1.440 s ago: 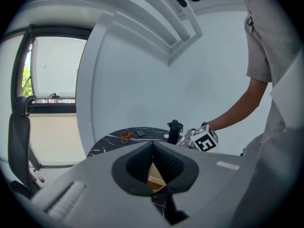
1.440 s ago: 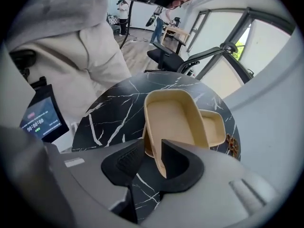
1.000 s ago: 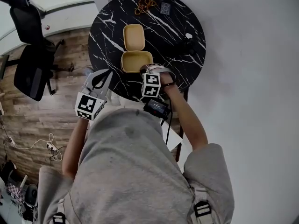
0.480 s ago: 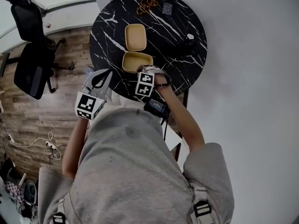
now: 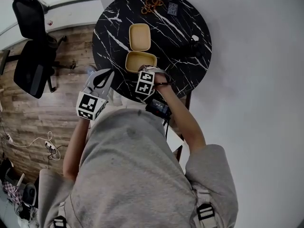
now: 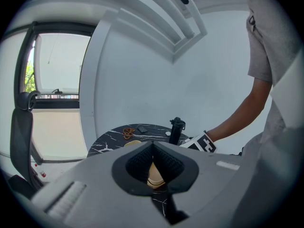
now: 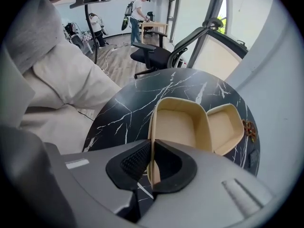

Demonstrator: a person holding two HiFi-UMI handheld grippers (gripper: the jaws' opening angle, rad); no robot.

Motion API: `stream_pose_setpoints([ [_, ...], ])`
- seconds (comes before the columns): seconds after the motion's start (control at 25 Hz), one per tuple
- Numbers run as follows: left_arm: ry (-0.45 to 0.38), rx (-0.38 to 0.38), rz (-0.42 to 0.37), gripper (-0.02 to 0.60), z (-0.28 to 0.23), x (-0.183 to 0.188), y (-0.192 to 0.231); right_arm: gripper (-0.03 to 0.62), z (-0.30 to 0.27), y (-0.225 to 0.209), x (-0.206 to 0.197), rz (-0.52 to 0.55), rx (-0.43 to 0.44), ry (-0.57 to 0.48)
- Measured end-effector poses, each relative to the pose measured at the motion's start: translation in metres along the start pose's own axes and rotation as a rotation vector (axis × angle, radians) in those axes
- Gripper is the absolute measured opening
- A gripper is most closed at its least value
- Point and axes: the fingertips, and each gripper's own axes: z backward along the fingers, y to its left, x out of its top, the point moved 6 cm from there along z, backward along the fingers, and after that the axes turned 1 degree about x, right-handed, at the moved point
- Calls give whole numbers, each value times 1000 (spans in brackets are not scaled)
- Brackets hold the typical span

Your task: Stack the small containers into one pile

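The right hand-held gripper (image 7: pixel 152 146) has just been closing its jaws on the wall of the near container (image 7: pixel 180 125) on the worktop (image 7: pixel 123 108). Pinch firmly, lift level, then lower it squarely into the far container (image 7: pixel 227 127) just beside it. The left hand-held gripper (image 6: pixel 152 148) hangs closed, empty

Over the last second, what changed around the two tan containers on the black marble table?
The right gripper slid left at the near tan rectangular container; its jaws have just been closing on its wall. That container, the far tan container and the shut left gripper stayed put.
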Motion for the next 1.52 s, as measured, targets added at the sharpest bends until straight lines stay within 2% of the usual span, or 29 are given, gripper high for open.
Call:
stream_pose_setpoints([
  [0.28,30,2,12,0,5,-6,3,48,10,3,2,23,40,-52],
  [0.44,6,7,13,0,2,-3,5,48,8,6,2,56,49,-38],
  [0.56,4,6,14,0,1,-4,7,48,11,3,6,30,63,-63],
  [0.72,26,3,16,0,0,-7,9,41,0,3,-4,59,89,3],
  [0.88,15,9,16,0,-1,-4,11,41,-1,0,-3,10,124,-26],
  [0.96,15,15,17,0,-2,-5,14,41,7,-8,0,-4,83,-67],
  [1.08,24,26,31,0,-2,-9,17,48,17,-39,0,-54,-58,-137],
  [1.16,33,28,36,0,-1,-11,18,112,19,-62,-9,-125,-132,-164],
  [1.2,41,26,37,0,-1,-12,18,120,18,-71,-16,-164,-155,-163],
  [1.28,53,24,39,0,0,-13,19,116,11,-83,-30,-222,-173,-138],
  [1.36,44,32,41,0,1,-12,23,117,0,-83,-40,-243,-143,-96],
  [1.44,53,36,46,0,1,-12,25,127,-7,-78,-44,-225,-116,-71],
  [1.52,65,37,52,0,1,-14,25,121,-3,-77,-42,-202,-132,-105],
])
